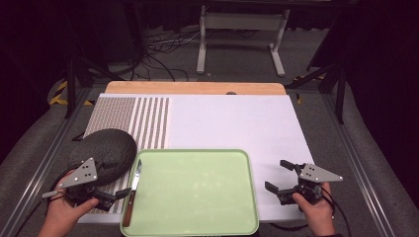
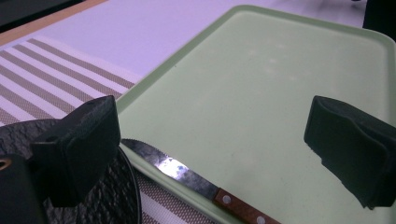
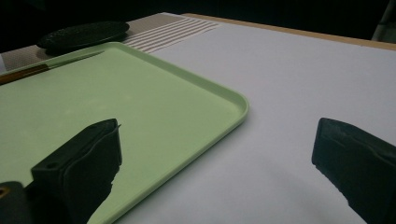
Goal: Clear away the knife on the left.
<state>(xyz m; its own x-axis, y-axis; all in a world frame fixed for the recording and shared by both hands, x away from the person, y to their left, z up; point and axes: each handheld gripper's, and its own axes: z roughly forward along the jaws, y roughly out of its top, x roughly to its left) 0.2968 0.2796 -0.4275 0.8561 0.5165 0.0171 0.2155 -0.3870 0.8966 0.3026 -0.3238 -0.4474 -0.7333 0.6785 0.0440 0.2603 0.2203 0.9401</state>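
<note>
Knife work looks about to begin. The left gripper (image 1: 109,196), jaws spread and empty, hovers just short of the wooden-handled steel knife (image 1: 132,194), which lies along the left rim of the pale green plastic tray (image 1: 197,192) directly ahead of the jaws. Behind that gripper sits a round black textured plate (image 1: 106,150) on a brown-and-white striped mat (image 1: 148,121). I judge this the approach step; the next move calls for closing on the handle, which sits low against the rim. Across the tray, the right gripper (image 1: 279,175) waits with jaws wide apart over the white tabletop (image 1: 237,123). In the left gripper view the handle's end (image 2: 243,210) is cut off.
</note>
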